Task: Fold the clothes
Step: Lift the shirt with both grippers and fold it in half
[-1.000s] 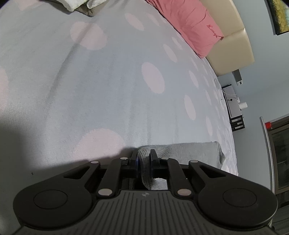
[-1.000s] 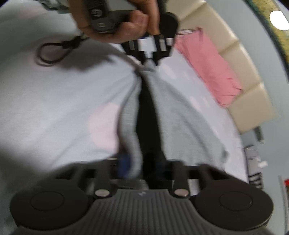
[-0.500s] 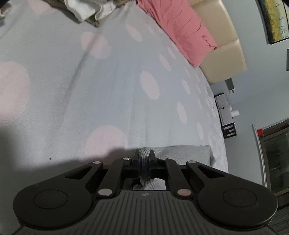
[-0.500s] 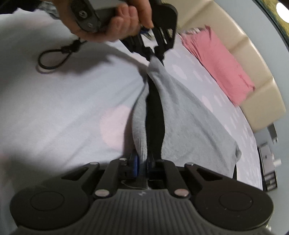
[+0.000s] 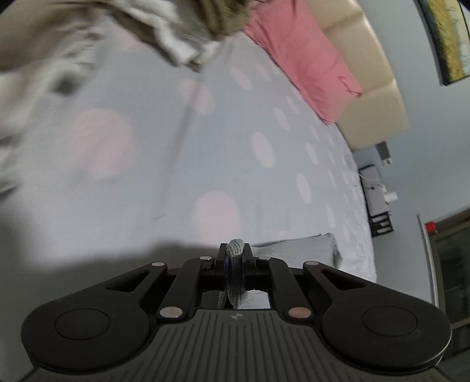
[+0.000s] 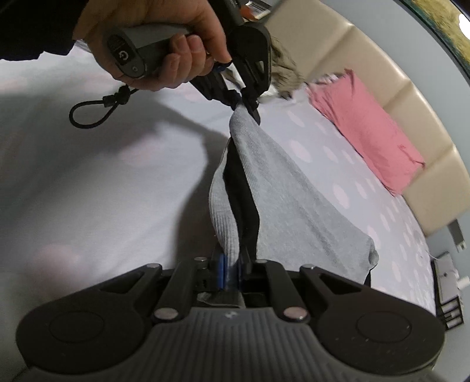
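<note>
The room looks dim and soft, with no hard glare on my bed sheet. A bright lamp spot glows far above the pink pillow. Dark shadows lie on the sheet under my tongs. In my left view the heap of clothes beside the pillow is smeared with blur. Both views bend round at the edges, so the headboard behind the pillow curves.

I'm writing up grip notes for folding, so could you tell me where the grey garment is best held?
By its top edge, pinching from above at two corners, as the left gripper and right gripper do now: the grey garment hangs between them, so it spreads flat.
</note>
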Available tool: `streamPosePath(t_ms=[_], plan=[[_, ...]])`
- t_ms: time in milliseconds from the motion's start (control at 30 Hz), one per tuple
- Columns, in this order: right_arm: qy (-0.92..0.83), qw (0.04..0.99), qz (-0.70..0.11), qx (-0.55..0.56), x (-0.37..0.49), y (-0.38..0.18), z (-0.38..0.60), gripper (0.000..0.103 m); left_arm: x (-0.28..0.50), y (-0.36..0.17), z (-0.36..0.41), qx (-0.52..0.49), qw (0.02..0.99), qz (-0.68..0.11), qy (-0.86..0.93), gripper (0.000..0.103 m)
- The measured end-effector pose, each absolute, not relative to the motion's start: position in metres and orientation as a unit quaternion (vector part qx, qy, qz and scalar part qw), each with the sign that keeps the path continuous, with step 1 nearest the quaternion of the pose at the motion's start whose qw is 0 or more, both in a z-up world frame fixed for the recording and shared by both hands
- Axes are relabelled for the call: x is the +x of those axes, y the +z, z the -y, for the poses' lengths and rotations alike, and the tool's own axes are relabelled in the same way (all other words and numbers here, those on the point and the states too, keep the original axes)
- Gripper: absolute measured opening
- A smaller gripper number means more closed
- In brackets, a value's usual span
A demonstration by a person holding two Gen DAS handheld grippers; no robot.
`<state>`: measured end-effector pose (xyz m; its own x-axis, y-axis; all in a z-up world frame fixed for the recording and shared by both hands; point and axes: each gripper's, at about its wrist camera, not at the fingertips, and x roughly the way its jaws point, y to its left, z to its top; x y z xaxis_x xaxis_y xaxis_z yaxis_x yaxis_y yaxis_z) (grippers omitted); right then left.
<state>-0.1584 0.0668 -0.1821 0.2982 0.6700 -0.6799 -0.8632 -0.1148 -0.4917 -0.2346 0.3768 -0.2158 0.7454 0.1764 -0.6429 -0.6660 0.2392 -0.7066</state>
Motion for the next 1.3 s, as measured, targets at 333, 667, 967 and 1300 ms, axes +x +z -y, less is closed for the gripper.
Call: streamPosePath(t_ms=[333, 667, 967, 1300], plan=[[0.689, 0.566, -0.097, -0.442, -0.206, -0.167, -0.023, 0.010, -0.351, -0.201, -0.314, -0.545, 0.717, -0.230, 0.368, 0.006], [0.721, 0.531, -0.107, -0.431, -0.229, -0.163, 0.020, 0.010, -0.394, -0.195, -0.262, -0.555, 0.692, -0.218, 0.407, 0.006], [0.734, 0.535, -0.128, -0.399, -0.220, -0.164, 0.030, 0.010, -0.384, -0.204, -0.261, -0.539, 0.686, -0.247, 0.421, 0.006], [0.742, 0.536, -0.191, -0.355, -0.187, -0.160, 0.017, 0.010, -0.368, -0.199, -0.264, -0.520, 0.689, -0.261, 0.432, 0.006]])
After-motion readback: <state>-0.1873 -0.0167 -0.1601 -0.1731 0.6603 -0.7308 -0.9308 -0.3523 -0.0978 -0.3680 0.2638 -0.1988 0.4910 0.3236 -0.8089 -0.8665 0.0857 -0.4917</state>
